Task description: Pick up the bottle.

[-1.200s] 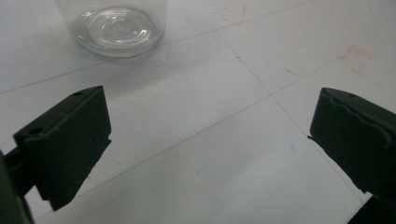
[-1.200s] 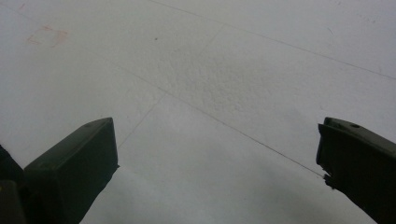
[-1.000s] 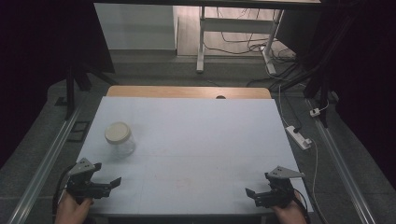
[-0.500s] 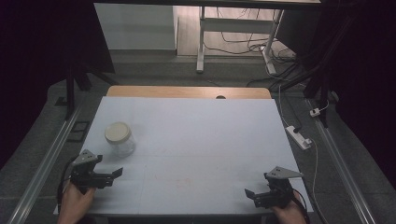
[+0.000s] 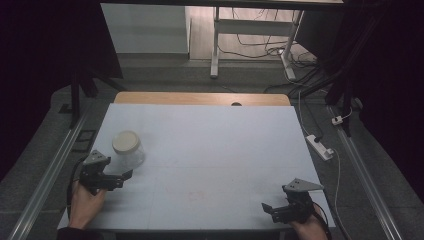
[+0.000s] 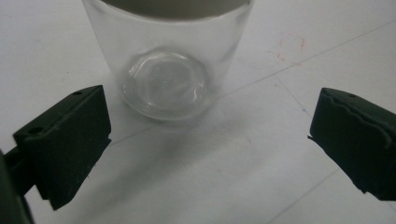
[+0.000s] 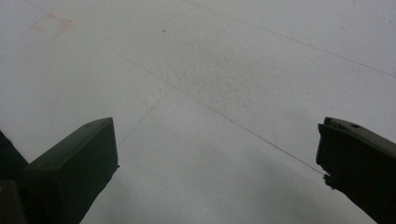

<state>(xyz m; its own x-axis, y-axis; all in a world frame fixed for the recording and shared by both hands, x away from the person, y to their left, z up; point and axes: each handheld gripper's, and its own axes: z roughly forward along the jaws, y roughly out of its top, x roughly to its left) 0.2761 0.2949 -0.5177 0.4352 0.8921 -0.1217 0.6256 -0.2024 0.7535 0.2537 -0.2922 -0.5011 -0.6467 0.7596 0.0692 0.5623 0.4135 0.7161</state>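
White rectangular table top (image 5: 210, 150), pale wooden strip along its far edge. On its left half stands 1 clear glass jar with a cream round lid (image 5: 127, 149), upright. Left gripper (image 5: 119, 179) sits just beside the jar on the near side, jaws spread wide; in the left gripper view the jar (image 6: 170, 60) stands ahead of the 2 black jaws, centred on the gap, not touched. Right gripper (image 5: 271, 211) rests at the near right corner, well apart from the jar, jaws spread over bare table.

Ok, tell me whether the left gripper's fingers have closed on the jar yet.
No: in the left gripper view the left gripper has its fingers spread wide, with the glass jar standing beyond them, untouched.
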